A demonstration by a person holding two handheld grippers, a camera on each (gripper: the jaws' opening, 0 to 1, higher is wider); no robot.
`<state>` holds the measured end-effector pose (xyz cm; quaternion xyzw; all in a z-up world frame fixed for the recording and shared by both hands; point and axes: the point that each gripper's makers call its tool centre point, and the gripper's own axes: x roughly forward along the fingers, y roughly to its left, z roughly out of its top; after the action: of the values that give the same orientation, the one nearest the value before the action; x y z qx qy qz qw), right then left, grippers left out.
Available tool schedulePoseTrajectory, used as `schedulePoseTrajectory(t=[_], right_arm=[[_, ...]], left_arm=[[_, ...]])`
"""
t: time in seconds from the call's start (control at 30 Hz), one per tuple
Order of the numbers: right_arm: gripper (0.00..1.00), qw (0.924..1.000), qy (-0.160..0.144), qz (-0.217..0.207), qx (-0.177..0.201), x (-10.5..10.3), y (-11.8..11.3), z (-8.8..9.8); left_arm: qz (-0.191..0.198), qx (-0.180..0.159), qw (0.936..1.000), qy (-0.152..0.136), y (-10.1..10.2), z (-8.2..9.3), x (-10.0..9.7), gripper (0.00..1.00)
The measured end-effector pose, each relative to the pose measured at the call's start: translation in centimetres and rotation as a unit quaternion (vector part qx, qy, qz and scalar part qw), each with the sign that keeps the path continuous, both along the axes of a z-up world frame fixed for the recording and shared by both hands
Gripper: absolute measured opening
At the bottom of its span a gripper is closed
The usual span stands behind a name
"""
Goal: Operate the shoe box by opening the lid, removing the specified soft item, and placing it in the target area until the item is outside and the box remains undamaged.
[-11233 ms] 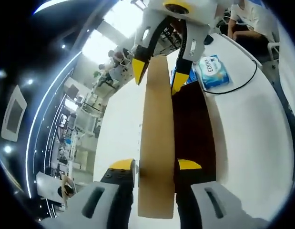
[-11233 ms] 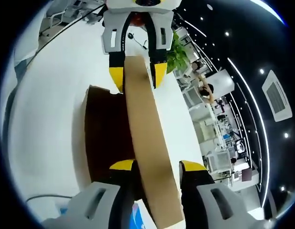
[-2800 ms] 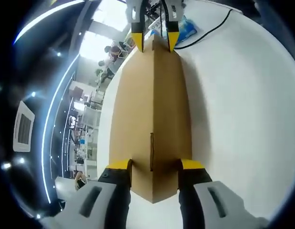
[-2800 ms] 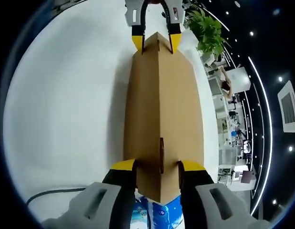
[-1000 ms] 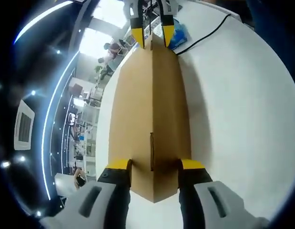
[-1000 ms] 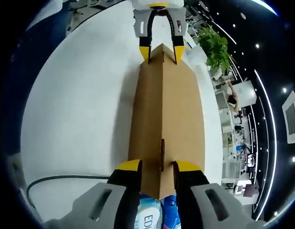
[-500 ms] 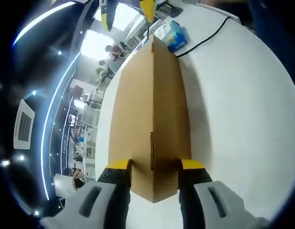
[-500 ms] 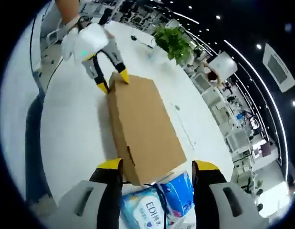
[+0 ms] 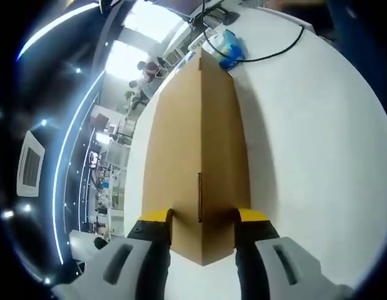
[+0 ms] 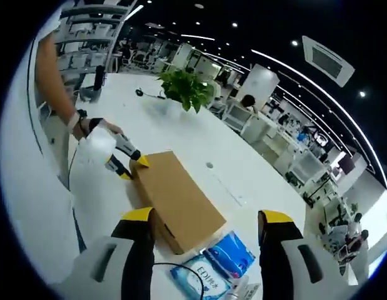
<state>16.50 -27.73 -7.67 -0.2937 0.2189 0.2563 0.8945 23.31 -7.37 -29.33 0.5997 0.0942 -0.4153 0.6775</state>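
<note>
One claw clamps the closed box end on the table | right claw wide, raised, holding nothing | you risk tipping or creasing the box lifting one-sided | tissue pack beside the far end

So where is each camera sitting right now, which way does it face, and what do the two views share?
Left gripper view: rides the left gripper, jaws clamped on the near end of the shoe box, looking along its lid toward the tissue pack.
Right gripper view: rides the raised, open right gripper, looking down at the white table; a person's arm shows.
Shared: shoe box, tissue pack, left gripper.
</note>
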Motion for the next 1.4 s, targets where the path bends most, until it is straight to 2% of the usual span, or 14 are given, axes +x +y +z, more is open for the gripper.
schedulePoseTrajectory(t=[0.1, 0.4, 0.6, 0.67, 0.8, 0.93, 1.03, 1.1, 1.17, 1.2, 1.23, 1.3, 1.33, 1.4], right_arm=[[0.72, 0.9993, 0.020, -0.022, 0.023, -1.1, -0.4, 0.7], [0.81, 0.9982, 0.024, -0.022, 0.049, -3.4, 0.2, 3.0], [0.88, 0.9954, 0.048, -0.029, 0.078, -5.5, 0.3, 3.3], [0.88, 0.9930, 0.062, -0.043, 0.091, -5.9, 0.0, 2.9], [0.88, 0.9896, 0.075, -0.048, 0.113, -6.1, -0.1, 2.4], [0.88, 0.9898, 0.081, -0.044, 0.109, -6.0, -0.3, 1.6], [0.88, 0.9887, 0.085, -0.037, 0.118, -5.9, 0.1, 1.4], [0.88, 0.9884, 0.088, -0.038, 0.118, -5.7, -0.1, 1.2], [0.88, 0.9873, 0.090, -0.040, 0.125, -5.5, -0.2, 1.2], [0.88, 0.9870, 0.089, -0.041, 0.128, -5.3, -0.3, 1.4], [0.88, 0.9873, 0.082, -0.039, 0.130, -5.0, -0.3, 1.7], [0.89, 0.9882, 0.077, -0.040, 0.126, -4.8, -0.5, 1.8], [0.89, 0.9884, 0.077, -0.039, 0.125, -4.5, -0.6, 1.8], [0.92, 0.9875, 0.078, -0.041, 0.131, -4.3, -0.6, 1.8]], left_arm=[[-0.004, -0.002, 1.0000, 0.003, 0.0, 0.0, 0.1, 0.39], [-0.009, -0.001, 0.9999, 0.006, 0.0, 0.1, 0.2, 0.39], [-0.010, -0.002, 0.9999, 0.009, -0.1, 0.3, 0.3, 0.41], [0.004, -0.020, 0.9993, 0.031, -0.2, 0.1, 0.3, 0.43], [0.007, -0.013, 0.9988, 0.046, -0.7, 0.6, 0.1, 0.43], [0.019, -0.094, 0.9917, 0.086, -3.1, 4.0, -0.4, 0.48], [0.047, -0.159, 0.9793, 0.116, -3.9, 6.8, -0.2, 0.64], [0.085, -0.209, 0.9617, 0.156, -3.9, 9.0, -0.1, 0.77], [0.123, -0.230, 0.9488, 0.178, -3.3, 10.5, -0.1, 0.85], [0.141, -0.222, 0.9455, 0.191, -2.8, 10.6, -0.3, 0.85], [0.182, -0.211, 0.9368, 0.211, -1.7, 10.8, -0.6, 0.84], [0.208, -0.232, 0.9246, 0.219, -1.4, 11.9, -0.8, 0.88], [0.210, -0.275, 0.9087, 0.234, -1.9, 13.1, -1.1, 0.93], [0.257, -0.315, 0.8752, 0.262, -1.4, 14.5, -1.9, 0.99]])
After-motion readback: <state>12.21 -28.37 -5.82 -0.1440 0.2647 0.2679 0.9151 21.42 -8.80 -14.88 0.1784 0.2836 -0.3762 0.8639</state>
